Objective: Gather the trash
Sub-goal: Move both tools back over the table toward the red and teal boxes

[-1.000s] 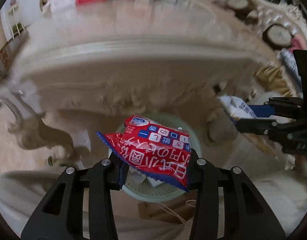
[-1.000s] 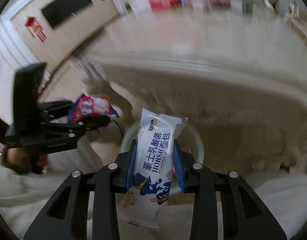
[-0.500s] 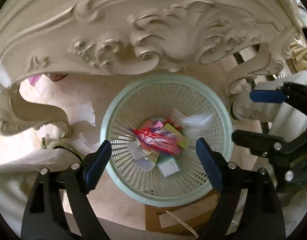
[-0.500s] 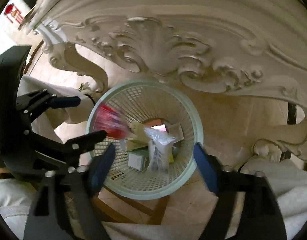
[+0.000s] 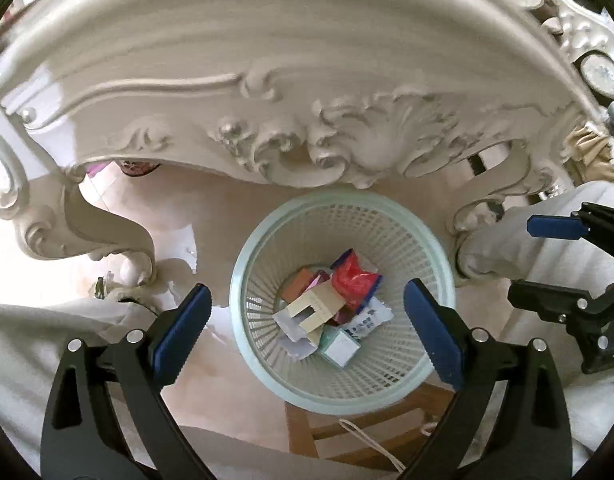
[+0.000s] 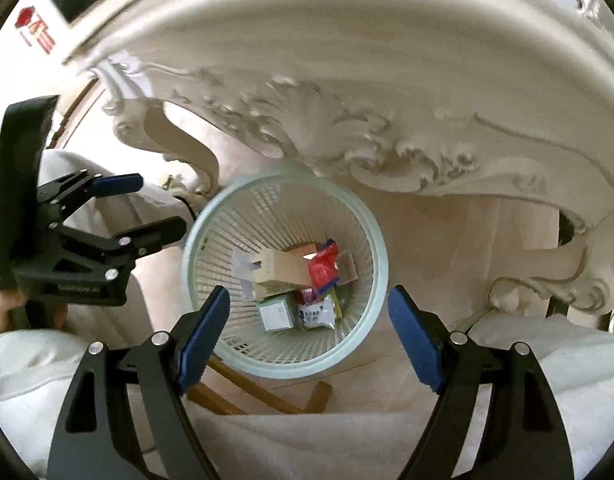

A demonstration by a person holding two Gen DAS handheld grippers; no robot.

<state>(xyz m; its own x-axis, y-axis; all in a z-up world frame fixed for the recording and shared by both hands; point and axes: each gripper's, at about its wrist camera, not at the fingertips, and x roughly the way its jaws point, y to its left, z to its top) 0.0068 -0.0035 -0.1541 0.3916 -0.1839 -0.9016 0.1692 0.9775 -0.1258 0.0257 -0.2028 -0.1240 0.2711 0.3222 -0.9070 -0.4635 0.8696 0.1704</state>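
Both tools hang over the pale green basket (image 5: 243, 276) on the floor, just near of the carved cream bench (image 5: 307, 80). The left gripper (image 5: 305, 322) has its jaws opening to their widest, with nothing between them. The right gripper (image 6: 307, 330) holds its jaws wide, and they are empty too. The trash sits at the basket's bottom: the red snack packet (image 5: 353, 280) on top toward the far side, the white bread wrapper (image 6: 317, 314) nearer, and small boxes (image 5: 313, 308) jumbled around them. Looks like the drop is done for this pair! To finish it cleanly, I'd keep both sets of jaws spread and lift straight up, clear of the rim, so no pad snags the mesh. Then swing back to the bench for whatever litter remains; none shows from here.
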